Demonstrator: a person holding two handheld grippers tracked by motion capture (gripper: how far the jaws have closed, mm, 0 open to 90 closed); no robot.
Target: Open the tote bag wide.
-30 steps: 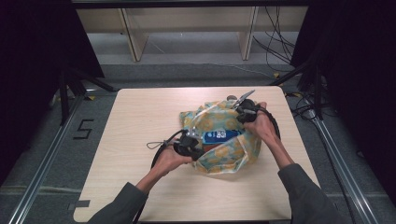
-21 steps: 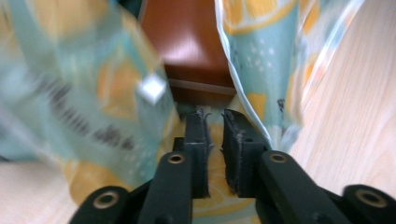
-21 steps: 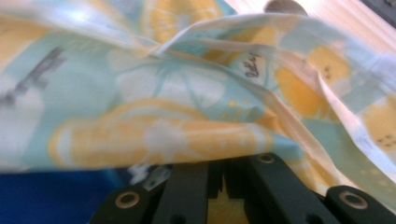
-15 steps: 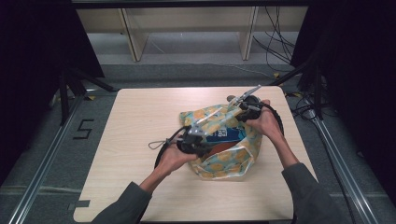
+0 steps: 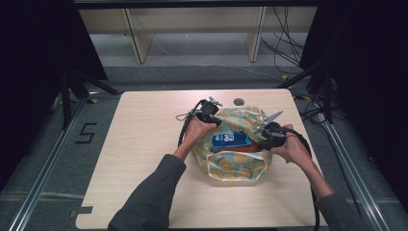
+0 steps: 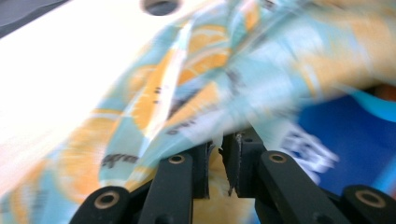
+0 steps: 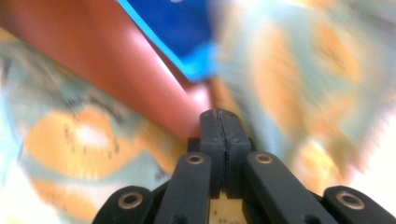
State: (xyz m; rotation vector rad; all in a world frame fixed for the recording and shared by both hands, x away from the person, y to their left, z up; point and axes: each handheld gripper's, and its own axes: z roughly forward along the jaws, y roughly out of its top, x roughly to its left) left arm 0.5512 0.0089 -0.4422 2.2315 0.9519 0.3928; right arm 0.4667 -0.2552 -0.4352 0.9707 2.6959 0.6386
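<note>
While both hands work at the mouth of an orange-slice printed bag [image 5: 238, 166], it sits on the right half of the light wooden bench [image 5: 139, 163], spread open between the two tongs. From the high view, the left tongs [image 5: 215, 119] are at the bag's far left rim, close to the round hole [image 5: 238, 101] in the bench top, with the left hand [image 5: 196, 131] wrapped round the body and a black cable [image 5: 183, 132] looping off to the side. The left gripper view shows the two black jaws drawn narrow, a fold of the printed film [image 6: 196, 100] caught between the pads, so they are pinched on the bag's edge. The right tongs [image 5: 267, 139] are at the bag's right rim, held by the right hand [image 5: 292, 148]; in the right gripper view the jaws stand pressed together with no visible gap, and a thin layer of the bag seems to be trapped between them, though the blur makes that hard to confirm. Inside the open mouth lies a blue packet with white print [image 5: 230, 139], and under it a reddish-brown item [image 5: 240, 148] whose kind cannot be made out. The same blue packet [image 7: 180, 23] and reddish-brown surface [image 7: 116, 60] appear just beyond the right jaws, near the bag's inner wall.
</note>
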